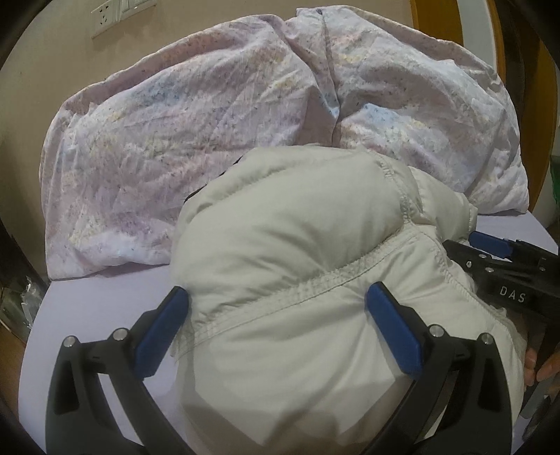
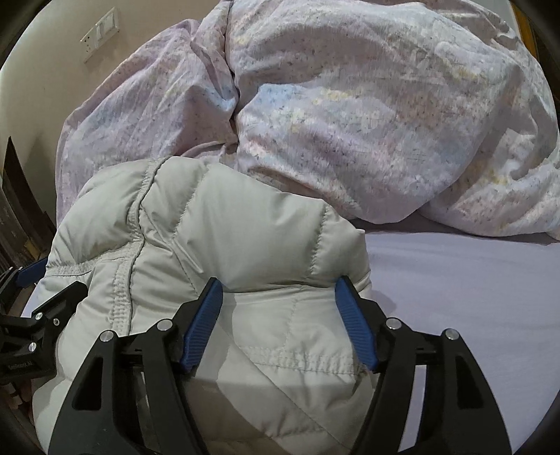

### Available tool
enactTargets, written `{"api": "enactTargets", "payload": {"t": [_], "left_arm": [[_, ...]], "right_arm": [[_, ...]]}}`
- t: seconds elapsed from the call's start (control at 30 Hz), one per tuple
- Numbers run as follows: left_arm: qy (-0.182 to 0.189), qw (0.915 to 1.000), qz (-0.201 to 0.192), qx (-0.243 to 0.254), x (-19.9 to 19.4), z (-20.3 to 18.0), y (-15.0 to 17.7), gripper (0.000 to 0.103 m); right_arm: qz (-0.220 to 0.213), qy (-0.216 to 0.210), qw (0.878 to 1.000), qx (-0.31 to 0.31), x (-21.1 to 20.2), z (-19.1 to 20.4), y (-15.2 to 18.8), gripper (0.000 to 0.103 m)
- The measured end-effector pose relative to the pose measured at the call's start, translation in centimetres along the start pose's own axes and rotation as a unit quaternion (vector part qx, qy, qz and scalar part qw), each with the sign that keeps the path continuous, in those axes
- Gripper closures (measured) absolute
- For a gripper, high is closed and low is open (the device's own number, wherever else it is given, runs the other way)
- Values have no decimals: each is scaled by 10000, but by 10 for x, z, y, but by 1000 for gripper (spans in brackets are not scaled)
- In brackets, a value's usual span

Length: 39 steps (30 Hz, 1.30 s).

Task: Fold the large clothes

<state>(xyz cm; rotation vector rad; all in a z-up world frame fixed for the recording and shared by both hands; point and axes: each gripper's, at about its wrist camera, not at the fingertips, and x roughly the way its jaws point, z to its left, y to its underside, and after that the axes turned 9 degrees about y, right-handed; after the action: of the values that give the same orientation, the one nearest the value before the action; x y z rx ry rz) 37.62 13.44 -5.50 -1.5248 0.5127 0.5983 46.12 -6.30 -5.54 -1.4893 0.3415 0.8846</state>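
Note:
A puffy off-white quilted jacket (image 1: 287,238) lies bundled on a lilac bed sheet (image 1: 105,301). My left gripper (image 1: 276,288) straddles the bundle's near left part. Its blue pads dig into the fabric on both sides, and creases radiate from the right pad. My right gripper (image 2: 278,281) stands wide around the jacket (image 2: 224,224) at its right end. The padding fills the gap and touches the pad tips, but the ribbed inner faces show bare. Each view catches the other gripper at its edge: the right gripper (image 1: 507,273), the left gripper (image 2: 38,315).
A crumpled lilac floral duvet (image 1: 217,115) is heaped right behind the jacket, across the bed's far side. Bare sheet (image 2: 455,297) lies to the right. A wall with sockets (image 1: 105,17) stands behind. Part of a hand (image 1: 539,364) shows at the right edge.

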Motion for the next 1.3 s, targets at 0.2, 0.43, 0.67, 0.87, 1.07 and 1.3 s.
{"api": "enactTargets", "payload": {"t": [0.2,0.43,0.67,0.87,1.07,1.3], "left_arm": [[-25,10000,-51,-21,4,-1,4,2],[-18,9999,-120,-80,6,0,6,2],[-28,9997,-174,-142,8,1,8,2],[-9,9996,-216,-160,8,2,8,2],[-5,9997,-207,-154,8,2,8,2],[-39,9995,-238,-189,7,3,8,2]], "right_arm": [[-16,77,10000,42,3,0,2,29],[-46,94,9999,75,5,0,3,26],[-38,36,10000,60,10,1,2,24],[-75,40,9999,88,10,1,3,24],[-106,32,9999,110,10,0,3,24],[-84,104,9997,184,10,-2,3,19]]}}
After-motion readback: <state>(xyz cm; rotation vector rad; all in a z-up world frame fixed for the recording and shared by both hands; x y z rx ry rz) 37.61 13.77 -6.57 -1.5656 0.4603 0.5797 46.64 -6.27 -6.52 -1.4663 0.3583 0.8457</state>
